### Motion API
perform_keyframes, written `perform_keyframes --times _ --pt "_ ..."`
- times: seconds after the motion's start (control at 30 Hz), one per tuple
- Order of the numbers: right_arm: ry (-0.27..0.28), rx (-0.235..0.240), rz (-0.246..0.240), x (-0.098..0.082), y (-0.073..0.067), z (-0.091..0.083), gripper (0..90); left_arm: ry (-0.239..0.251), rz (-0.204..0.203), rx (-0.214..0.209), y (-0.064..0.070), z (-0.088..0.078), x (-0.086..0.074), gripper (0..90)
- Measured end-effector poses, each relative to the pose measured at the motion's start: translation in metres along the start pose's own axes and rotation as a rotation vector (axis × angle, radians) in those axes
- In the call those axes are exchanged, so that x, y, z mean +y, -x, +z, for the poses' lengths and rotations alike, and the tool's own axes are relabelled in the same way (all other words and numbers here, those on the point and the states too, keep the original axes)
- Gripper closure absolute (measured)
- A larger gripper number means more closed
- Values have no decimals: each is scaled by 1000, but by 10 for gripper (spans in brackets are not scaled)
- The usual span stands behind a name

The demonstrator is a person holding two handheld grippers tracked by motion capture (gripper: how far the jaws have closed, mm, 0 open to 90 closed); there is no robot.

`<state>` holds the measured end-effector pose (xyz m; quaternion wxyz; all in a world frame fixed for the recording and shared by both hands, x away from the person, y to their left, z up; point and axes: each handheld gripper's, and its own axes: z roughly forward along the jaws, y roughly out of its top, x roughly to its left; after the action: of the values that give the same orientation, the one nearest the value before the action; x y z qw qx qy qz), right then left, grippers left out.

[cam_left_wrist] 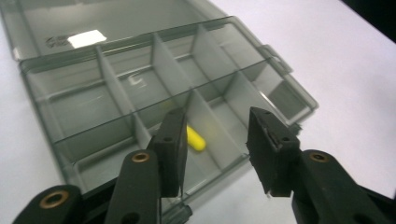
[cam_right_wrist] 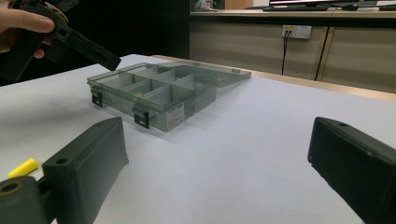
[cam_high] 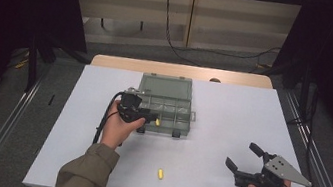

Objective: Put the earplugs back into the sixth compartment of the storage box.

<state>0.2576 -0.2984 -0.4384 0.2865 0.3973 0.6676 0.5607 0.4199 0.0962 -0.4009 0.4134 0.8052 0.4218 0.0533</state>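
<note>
- High view: the left gripper [cam_high: 151, 118] hangs over the front left part of a clear compartment box [cam_high: 165, 104] that lies open on the white bench [cam_high: 231, 119], its lid folded back away from the person. A yellow capsule [cam_high: 158, 122] shows just at the gripper's tip, over the box's front row. A second yellow capsule [cam_high: 160, 173] lies on the bench nearer the person, well apart from the box. The right gripper [cam_high: 243, 156] is held low over the bench at the right, its fingers spread wide with nothing between them.
- Left gripper view: the fingers [cam_left_wrist: 170, 144] stand apart above the box [cam_left_wrist: 116, 93]. The yellow capsule [cam_left_wrist: 196, 139] lies on the floor of a front-row compartment, beside a divider, partly hidden by the left finger; neither finger presses on it.
- Right gripper view: the two fingers [cam_right_wrist: 93, 158] are far apart, bare bench [cam_right_wrist: 233, 154] between them. The box [cam_right_wrist: 154, 93] sits ahead with its latches facing the camera, and the left gripper [cam_right_wrist: 70, 39] is tilted down over its near left corner. The loose capsule [cam_right_wrist: 22, 168] lies on the bench at the lower left edge.
</note>
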Motion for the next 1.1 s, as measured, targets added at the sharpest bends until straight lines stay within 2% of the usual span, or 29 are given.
perform_keyframes --times 0.17,0.23,0.3,0.43,0.63,0.87,1.1 --pt "0 0 -1 0 0 0 38 12 16 -21 4 -5 -6 479" --pt "0 1 -1 0 0 0 38 26 5 -38 6 -7 -8 435" --pt "0 1 -1 0 -1 0 38 15 23 -33 6 -8 -10 389" --pt "-1 0 -3 0 0 0 38 42 25 -69 10 -13 -16 334" --pt "-2 -1 -3 0 -1 0 38 50 44 -85 13 -15 -26 257" --pt "-3 0 -5 0 -1 1 38 42 77 -103 18 -17 -36 214" --pt "-3 0 -5 0 -1 1 38 40 84 -123 22 -18 -45 201"
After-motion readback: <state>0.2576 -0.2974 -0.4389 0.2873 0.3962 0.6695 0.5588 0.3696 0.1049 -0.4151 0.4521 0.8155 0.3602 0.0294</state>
